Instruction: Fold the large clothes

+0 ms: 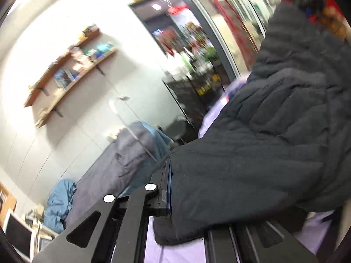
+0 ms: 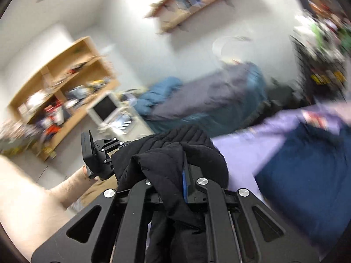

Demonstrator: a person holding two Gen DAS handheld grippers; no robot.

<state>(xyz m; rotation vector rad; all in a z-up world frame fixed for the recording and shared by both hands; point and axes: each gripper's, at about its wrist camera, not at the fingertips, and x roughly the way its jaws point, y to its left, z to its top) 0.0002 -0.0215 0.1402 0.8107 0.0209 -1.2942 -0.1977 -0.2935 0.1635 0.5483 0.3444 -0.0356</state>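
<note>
A black quilted puffer jacket (image 1: 252,153) fills the right half of the left wrist view, hanging lifted above a lilac sheet (image 1: 153,241). My left gripper (image 1: 175,175) is shut on its edge. One finger with a blue pad (image 1: 165,188) shows, and the other is buried under fabric. In the right wrist view the same jacket (image 2: 175,149) is bunched up and draped over my right gripper (image 2: 175,166), which is shut on a fold of it beside the blue pad (image 2: 184,182). A hand in a beige sleeve (image 2: 65,186) holds the left tool at the jacket's left end.
A dark blue garment (image 2: 307,175) lies on the lilac sheet (image 2: 241,153) at the right. Behind is a grey and blue bedding pile (image 2: 208,96). A wooden shelf unit (image 2: 65,83), an old monitor (image 2: 105,107) and wall shelves (image 1: 65,72) line the white walls.
</note>
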